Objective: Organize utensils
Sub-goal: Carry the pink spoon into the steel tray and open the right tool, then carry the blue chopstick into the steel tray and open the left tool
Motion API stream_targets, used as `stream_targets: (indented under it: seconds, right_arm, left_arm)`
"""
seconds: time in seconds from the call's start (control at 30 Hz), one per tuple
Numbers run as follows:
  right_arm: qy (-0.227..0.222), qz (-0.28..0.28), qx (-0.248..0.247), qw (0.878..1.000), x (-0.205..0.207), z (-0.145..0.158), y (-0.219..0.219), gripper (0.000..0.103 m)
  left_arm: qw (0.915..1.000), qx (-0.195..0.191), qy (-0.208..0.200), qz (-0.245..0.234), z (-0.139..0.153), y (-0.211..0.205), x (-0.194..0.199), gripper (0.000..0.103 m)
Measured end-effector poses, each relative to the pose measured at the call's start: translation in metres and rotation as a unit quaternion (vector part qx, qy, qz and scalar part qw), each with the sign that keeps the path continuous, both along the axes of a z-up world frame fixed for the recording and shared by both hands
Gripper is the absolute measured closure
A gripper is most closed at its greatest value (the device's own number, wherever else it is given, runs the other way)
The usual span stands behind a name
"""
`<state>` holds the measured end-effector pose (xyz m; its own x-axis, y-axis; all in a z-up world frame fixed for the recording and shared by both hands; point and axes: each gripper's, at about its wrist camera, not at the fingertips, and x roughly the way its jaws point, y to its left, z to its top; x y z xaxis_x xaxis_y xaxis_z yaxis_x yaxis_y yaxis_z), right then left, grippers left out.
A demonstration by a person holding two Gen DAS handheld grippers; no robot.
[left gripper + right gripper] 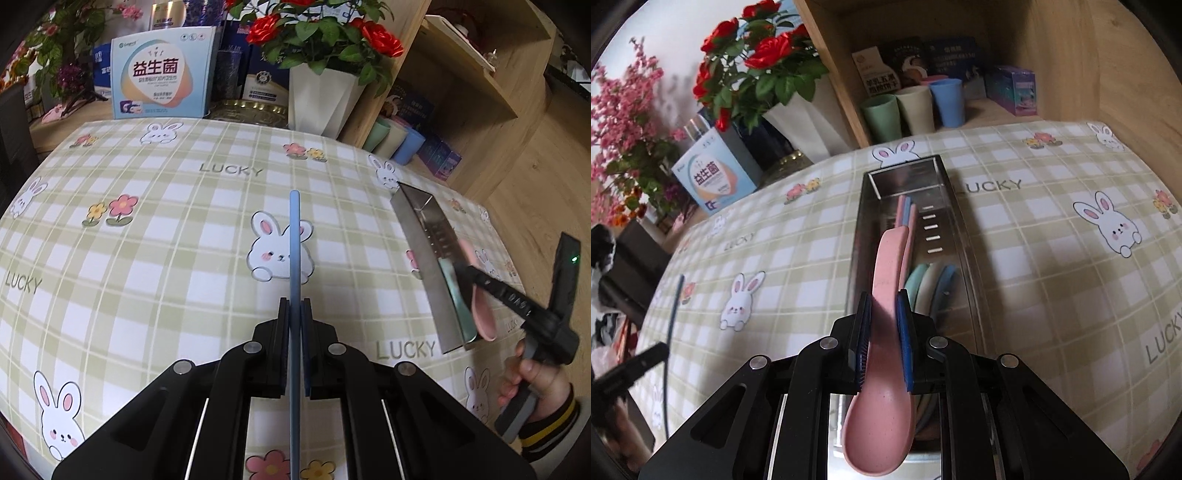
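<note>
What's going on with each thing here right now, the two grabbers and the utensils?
Left gripper: shut on a thin blue chopstick, held above the checked tablecloth.
Right gripper: shut on a pink plastic spoon, over the tray.
Long steel utensil tray: open-topped, already holding several pastel utensils.

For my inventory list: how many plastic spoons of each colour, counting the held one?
Pink plastic spoon, held: 1
Green plastic spoon, in steel tray: 1
Beige plastic spoon, in tray: 1
Blue plastic spoon, in tray: 1
Total: 4
</note>
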<state>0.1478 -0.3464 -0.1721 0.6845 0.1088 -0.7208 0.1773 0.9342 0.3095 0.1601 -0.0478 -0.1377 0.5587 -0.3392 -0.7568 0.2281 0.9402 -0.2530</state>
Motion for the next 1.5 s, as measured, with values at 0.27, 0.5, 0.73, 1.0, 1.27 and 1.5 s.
stream_targets:
  seconds: [0.27,0.5,0.73,1.0,1.27,1.5]
  right_arm:
    - [0.011,-0.003,-0.02,1.0,0.009,-0.014,0.004,0.088]
    - [0.022,-0.006,-0.026,0.999,0.012,-0.021,0.005,0.088]
    - [0.027,-0.01,-0.024,0.999,0.012,-0.023,0.004,0.087]
    - [0.024,-0.024,-0.032,0.999,0.004,-0.012,0.001,0.047]
    - [0.015,-0.025,-0.031,0.999,-0.008,0.008,-0.017,0.025]
    - [0.008,-0.035,-0.03,0.999,-0.015,0.019,-0.043,0.017]
  left_arm:
    - [0.9999,0.005,0.009,-0.008,-0.006,-0.008,0.003,0.097]
    - [0.9999,0.004,0.015,-0.007,-0.009,-0.008,0.005,0.097]
    - [0.9998,0.007,0.016,-0.012,-0.01,-0.014,0.005,0.097]
    - [0.9995,0.006,0.021,-0.022,-0.007,-0.023,0.008,0.097]
    - [0.9984,-0.015,0.031,-0.045,0.007,-0.053,0.017,0.097]
    - [0.9949,-0.045,0.055,-0.072,0.02,-0.107,0.032,0.097]
